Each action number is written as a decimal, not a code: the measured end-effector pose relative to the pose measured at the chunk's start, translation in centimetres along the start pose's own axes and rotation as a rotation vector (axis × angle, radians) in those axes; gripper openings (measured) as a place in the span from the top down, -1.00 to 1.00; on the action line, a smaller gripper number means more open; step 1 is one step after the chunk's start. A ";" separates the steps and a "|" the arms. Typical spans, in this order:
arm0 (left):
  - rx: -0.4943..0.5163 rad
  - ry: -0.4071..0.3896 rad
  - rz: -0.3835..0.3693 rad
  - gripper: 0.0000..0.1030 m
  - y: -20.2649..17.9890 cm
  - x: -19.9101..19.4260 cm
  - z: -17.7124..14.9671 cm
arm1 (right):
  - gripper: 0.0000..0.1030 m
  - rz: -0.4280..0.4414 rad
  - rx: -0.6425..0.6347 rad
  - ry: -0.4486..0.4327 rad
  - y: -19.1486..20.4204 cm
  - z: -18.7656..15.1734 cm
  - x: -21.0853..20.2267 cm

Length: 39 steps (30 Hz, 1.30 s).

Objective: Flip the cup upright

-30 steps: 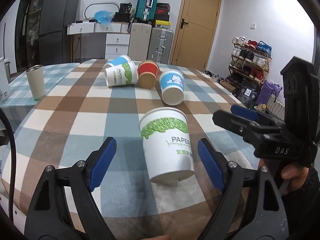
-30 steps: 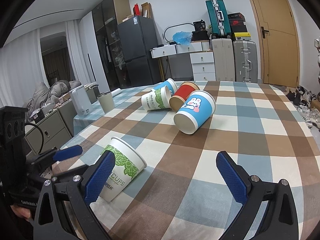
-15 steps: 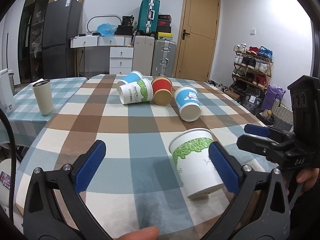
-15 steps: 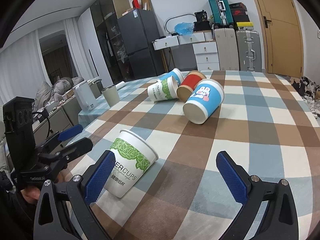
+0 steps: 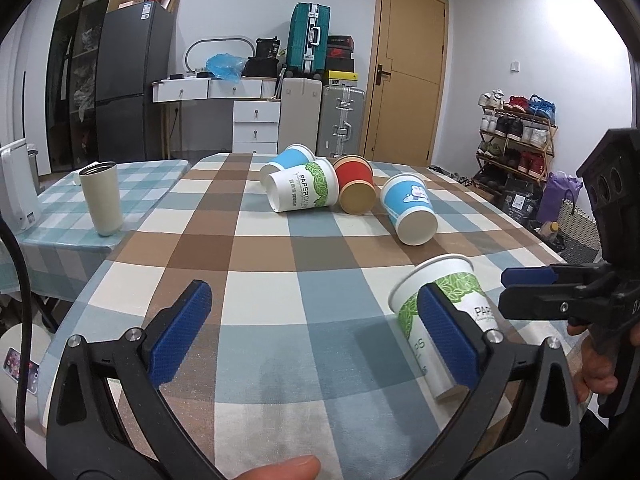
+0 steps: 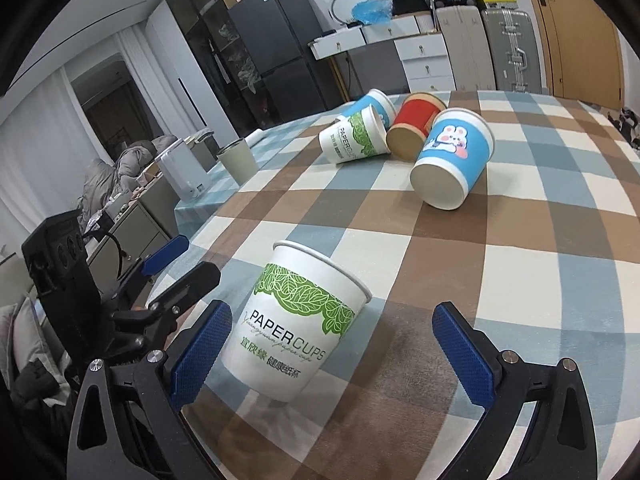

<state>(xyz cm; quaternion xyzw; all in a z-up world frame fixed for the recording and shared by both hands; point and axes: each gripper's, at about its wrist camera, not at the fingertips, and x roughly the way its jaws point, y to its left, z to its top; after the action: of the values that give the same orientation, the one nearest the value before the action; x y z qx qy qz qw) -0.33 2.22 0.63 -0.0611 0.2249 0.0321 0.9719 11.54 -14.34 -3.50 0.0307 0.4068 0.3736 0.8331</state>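
Near cup [image 6: 298,320], at the desk's [image 6: 540,264] near edge: "PAPERCUPS" in dark capitals under a green leaf band; a thin script line below it, too fine to read; then green Chinese characters, not legible to me. From the left wrist view the same cup [image 5: 444,312] shows only "PAP" and "PS".

Far cup [image 5: 302,190], lying on its side in the group toward the far edge: "PAPERCUP" running along the wall, green characters beside it, unreadable.

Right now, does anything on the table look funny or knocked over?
Yes. Four paper cups lie tipped on their sides at the far end: blue cup, green-leaf cup, red cup and bunny cup. The near leaf cup stands upright.
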 end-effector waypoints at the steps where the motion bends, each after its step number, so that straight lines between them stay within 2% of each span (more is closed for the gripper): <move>1: 0.000 0.002 -0.001 -0.99 0.0 0.1 -0.1 | -0.99 0.007 0.013 0.009 -0.1 0.2 0.3; 7: 0.023 0.008 0.001 -0.99 -0.5 0.3 -0.4 | -0.94 0.041 0.074 0.069 -0.3 1.1 1.5; 17: 0.016 0.006 -0.004 -0.99 -0.6 0.4 -0.5 | -0.59 0.140 0.179 0.176 -1.2 2.0 3.7; 21: 0.020 0.005 -0.004 -0.99 -0.5 0.4 -0.5 | -0.43 0.179 0.213 0.204 -1.5 2.0 4.3; 24: 0.017 0.006 -0.005 -0.99 -0.5 0.4 -0.5 | -0.38 0.193 0.216 0.208 -1.4 2.0 4.4; 29: 0.017 0.006 -0.005 -0.99 -0.5 0.4 -0.5 | -0.35 0.188 0.195 0.173 -1.1 2.1 3.7; 33: 0.017 0.006 -0.006 -0.99 -0.4 0.4 -0.5 | -0.35 0.145 0.132 0.096 -0.6 1.9 2.0; 35: 0.016 0.006 -0.005 -0.99 -0.5 0.5 -0.5 | -0.35 0.100 0.087 0.052 0.0 1.9 1.4; 39: 0.018 0.006 -0.006 -0.99 -0.4 0.4 -0.5 | -0.35 -0.062 -0.081 -0.068 2.1 1.9 0.4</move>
<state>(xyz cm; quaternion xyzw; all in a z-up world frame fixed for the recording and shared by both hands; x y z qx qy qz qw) -0.12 1.73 0.02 -0.0531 0.2277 0.0272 0.9719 11.82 -12.11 -1.76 -0.0032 0.3636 0.3626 0.8581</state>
